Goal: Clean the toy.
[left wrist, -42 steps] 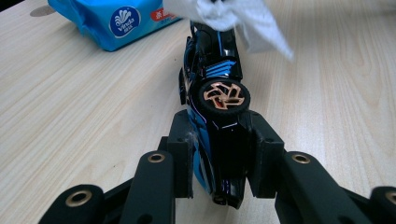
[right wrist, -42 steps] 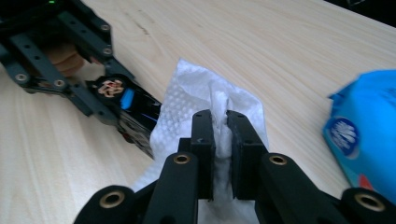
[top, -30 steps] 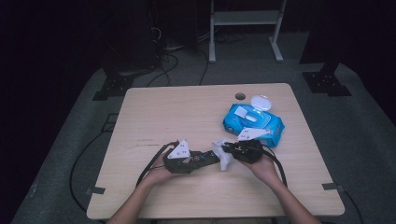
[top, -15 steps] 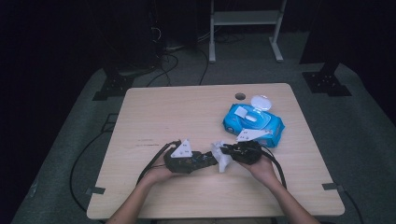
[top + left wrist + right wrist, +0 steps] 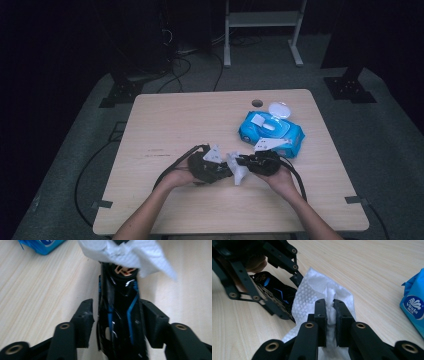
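wiping is the step in hand: my right tongs (image 5: pixel 329 305) pinch a crumpled white wet wipe (image 5: pixel 312 293) against the flat black device with blue lines (image 5: pixel 120 322) (low over the table's near middle). left tongs (image 5: pixel 116 315) have just been easing apart around it; re-clamp next. blue wipes pack (image 5: pixel 271 131) lies near; bare wooden table (image 5: pixel 175 125) leftward.

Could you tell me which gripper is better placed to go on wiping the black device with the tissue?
The right. The right gripper is shut on the white tissue, which lies against the black device. The left gripper has that device between its jaws, which have just been opening, so it serves as the holder.
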